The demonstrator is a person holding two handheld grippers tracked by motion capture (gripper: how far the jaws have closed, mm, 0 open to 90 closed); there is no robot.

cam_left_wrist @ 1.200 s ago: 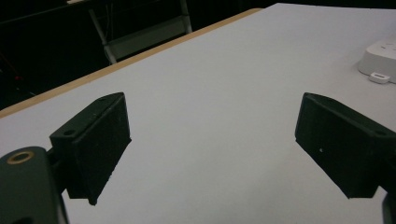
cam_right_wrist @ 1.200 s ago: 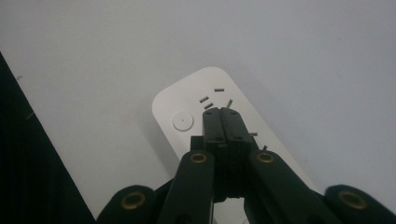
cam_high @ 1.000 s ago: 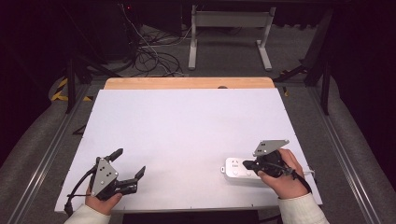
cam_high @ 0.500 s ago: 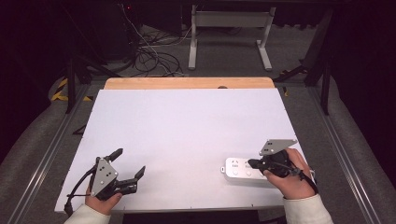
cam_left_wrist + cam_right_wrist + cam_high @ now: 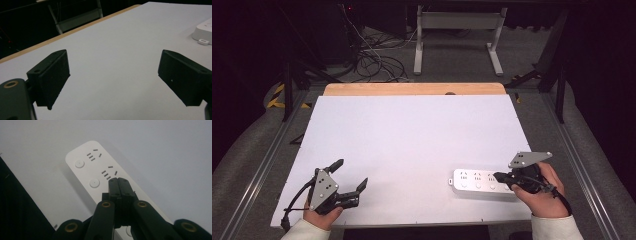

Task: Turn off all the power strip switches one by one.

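right gripper (image 5: 119, 180): jaws clenched together, empty, tips over the power strip (image 5: 482, 182) | left gripper (image 5: 349, 176): jaws released wide, well apart from the strip | strip: flat on the tabletop (image 5: 412, 140), near edge

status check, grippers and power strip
Left gripper open, idle. Right gripper shut, tips over power strip. Nothing in the way.

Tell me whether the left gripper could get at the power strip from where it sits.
Probably yes: the left gripper, jaws open, has bare table between it and the power strip, though the shut right gripper is above its right end.
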